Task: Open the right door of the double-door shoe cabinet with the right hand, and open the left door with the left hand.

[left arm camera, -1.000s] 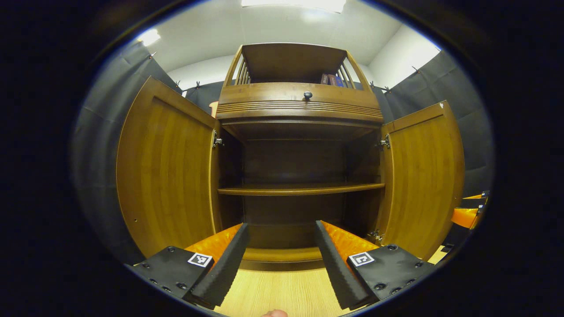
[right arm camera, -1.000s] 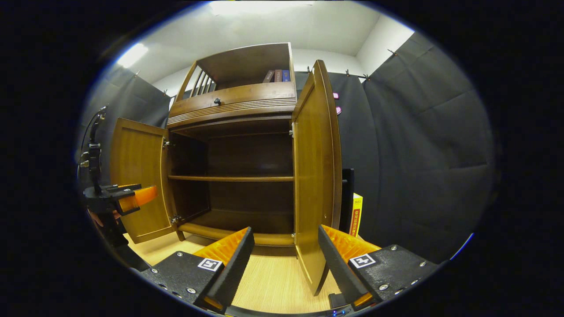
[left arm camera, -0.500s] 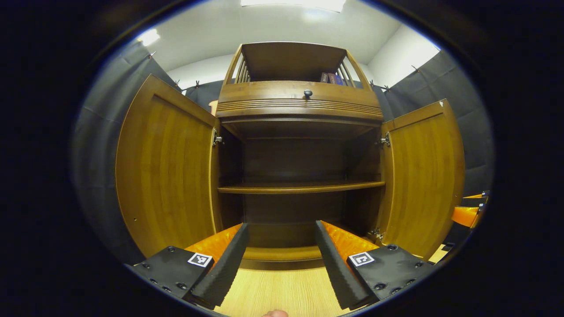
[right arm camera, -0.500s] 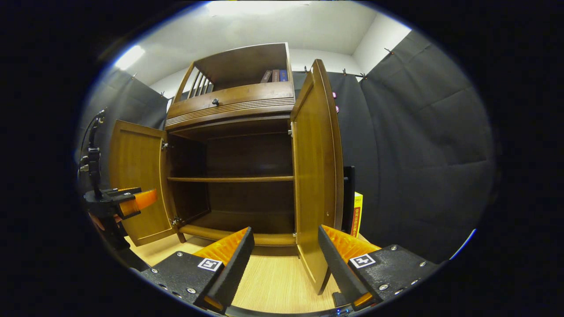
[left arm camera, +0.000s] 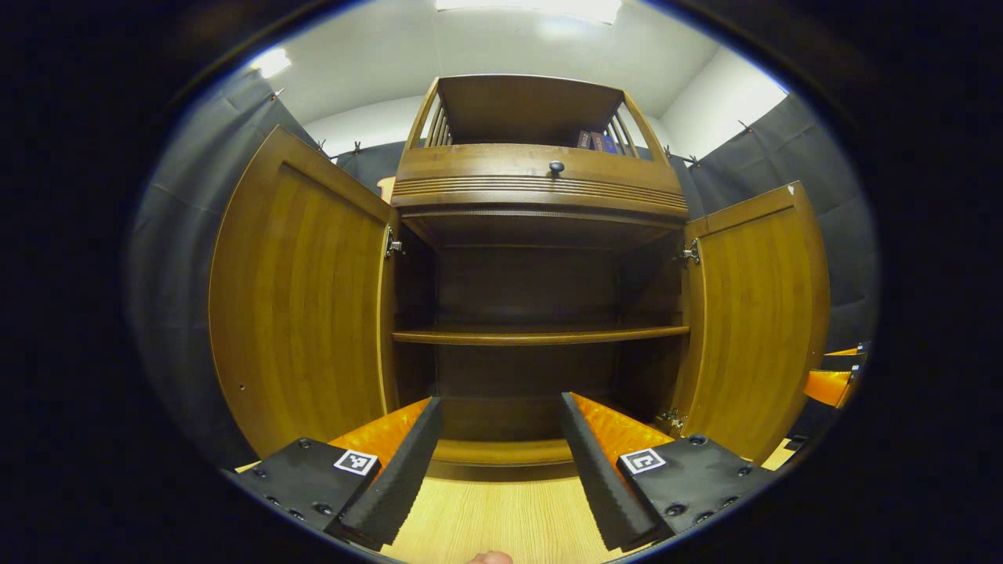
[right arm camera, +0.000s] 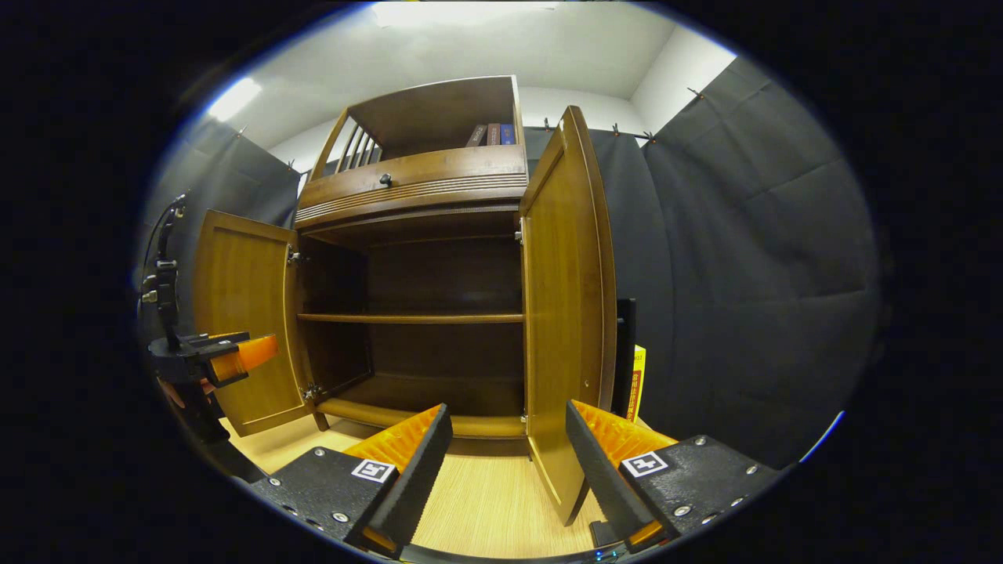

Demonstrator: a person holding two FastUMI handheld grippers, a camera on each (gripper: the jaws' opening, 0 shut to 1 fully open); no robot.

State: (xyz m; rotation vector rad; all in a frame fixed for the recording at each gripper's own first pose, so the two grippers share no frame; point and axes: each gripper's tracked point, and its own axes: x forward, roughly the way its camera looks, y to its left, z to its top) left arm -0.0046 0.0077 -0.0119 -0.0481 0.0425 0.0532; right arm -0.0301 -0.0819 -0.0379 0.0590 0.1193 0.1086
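Both doors of your shoe cabinet [left arm camera: 541, 258] stand swung wide.

In the left gripper view your left gripper [left arm camera: 501, 462] has its fingers spread apart around nothing, the left door [left arm camera: 302, 298] at 9 o'clock, the right door [left arm camera: 756, 313] at 3. In the right gripper view your right gripper [right arm camera: 509, 470] gapes too, the door's lower edge between its fingers, untouched.

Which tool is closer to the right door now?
Right. The right tool is open, right in front of the right door's free edge; the left tool faces the cabinet's middle, farther off.
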